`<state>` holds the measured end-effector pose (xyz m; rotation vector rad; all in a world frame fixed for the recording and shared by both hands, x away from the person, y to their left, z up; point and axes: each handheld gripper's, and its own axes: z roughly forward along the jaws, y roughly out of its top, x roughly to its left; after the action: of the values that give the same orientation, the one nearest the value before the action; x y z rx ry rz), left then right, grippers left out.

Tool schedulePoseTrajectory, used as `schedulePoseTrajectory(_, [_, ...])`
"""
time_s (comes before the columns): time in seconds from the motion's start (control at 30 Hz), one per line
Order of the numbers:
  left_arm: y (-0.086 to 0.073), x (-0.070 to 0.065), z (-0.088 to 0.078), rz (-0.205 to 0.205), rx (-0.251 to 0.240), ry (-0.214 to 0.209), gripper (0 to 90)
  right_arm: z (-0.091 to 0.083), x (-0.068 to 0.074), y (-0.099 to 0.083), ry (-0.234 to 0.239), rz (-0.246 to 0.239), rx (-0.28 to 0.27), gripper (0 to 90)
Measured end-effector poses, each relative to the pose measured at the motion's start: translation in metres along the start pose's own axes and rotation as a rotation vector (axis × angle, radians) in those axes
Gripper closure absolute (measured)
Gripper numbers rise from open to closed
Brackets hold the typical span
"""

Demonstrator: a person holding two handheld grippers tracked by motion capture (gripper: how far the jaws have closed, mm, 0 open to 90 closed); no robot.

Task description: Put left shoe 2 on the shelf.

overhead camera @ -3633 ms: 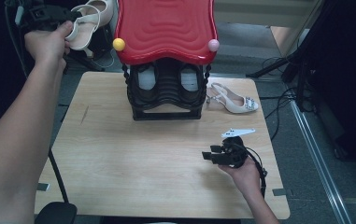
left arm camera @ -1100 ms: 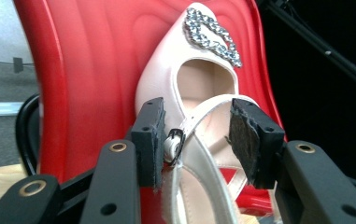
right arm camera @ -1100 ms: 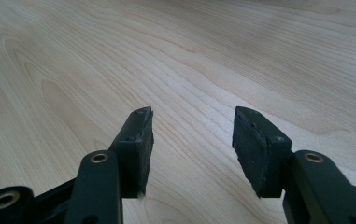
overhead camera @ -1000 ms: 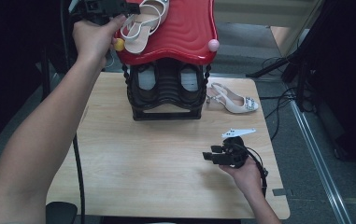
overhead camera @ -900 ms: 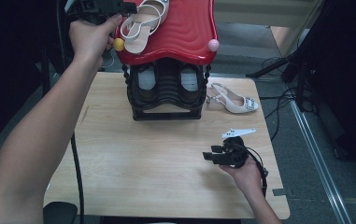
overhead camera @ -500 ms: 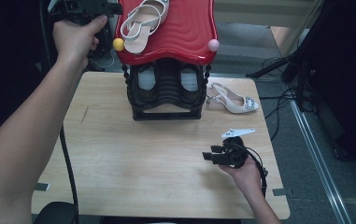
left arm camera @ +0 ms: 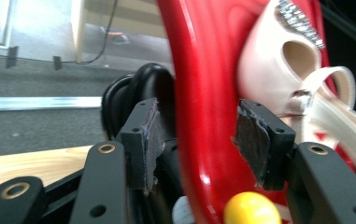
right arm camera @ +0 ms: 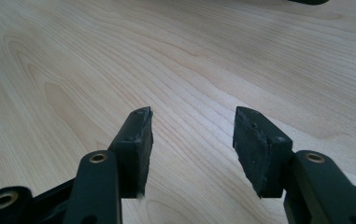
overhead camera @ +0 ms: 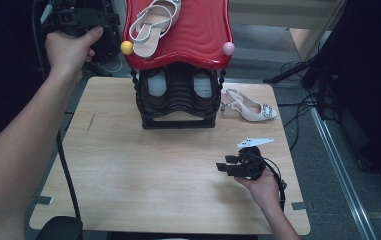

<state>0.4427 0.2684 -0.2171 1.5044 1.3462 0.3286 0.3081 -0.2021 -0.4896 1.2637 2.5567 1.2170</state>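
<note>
My left gripper [overhead camera: 80, 17] has just let go: its fingers [left arm camera: 143, 140] have been opening and stand wide, nothing between them. The cream strappy shoe [overhead camera: 153, 25] now lies on the glossy red ribbed shelf [overhead camera: 198, 30]. One down; its mate [overhead camera: 250, 105] waits on the wood-grain tabletop [overhead camera: 128, 165]. Right gripper [overhead camera: 223, 166] idles, fingers wide.
</note>
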Motion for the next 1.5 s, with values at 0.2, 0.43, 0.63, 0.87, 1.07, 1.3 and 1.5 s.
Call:
schedulePoseTrajectory(0.2, [-0.013,0.012,0.002,0.012,0.022,0.017,46.8,-0.002,0.003,0.001,0.014,-0.009,-0.021,47.6])
schedulePoseTrajectory(0.43, [-0.036,0.033,0.006,0.012,0.055,0.041,46.3,-0.002,0.002,0.001,0.015,-0.009,-0.022,47.4])
schedulePoseTrajectory(0.63, [-0.055,0.047,0.008,0.017,0.078,0.059,46.3,-0.001,0.002,0.001,0.011,-0.014,-0.018,47.4])
schedulePoseTrajectory(0.87, [-0.076,0.055,0.011,0.013,0.1,0.062,46.1,0.0,0.002,0.001,0.01,-0.014,-0.016,47.4])
schedulePoseTrajectory(1.07, [-0.094,0.064,0.015,0.024,0.12,0.075,45.9,0.0,0.002,0.001,0.009,-0.014,-0.017,47.4])
schedulePoseTrajectory(1.3, [-0.122,0.068,0.023,0.032,0.155,0.068,45.4,0.0,0.002,0.0,0.006,-0.015,-0.013,47.4])
schedulePoseTrajectory(1.5, [-0.142,0.068,0.027,0.038,0.172,0.065,45.3,0.001,0.002,0.0,0.006,-0.016,-0.012,47.4])
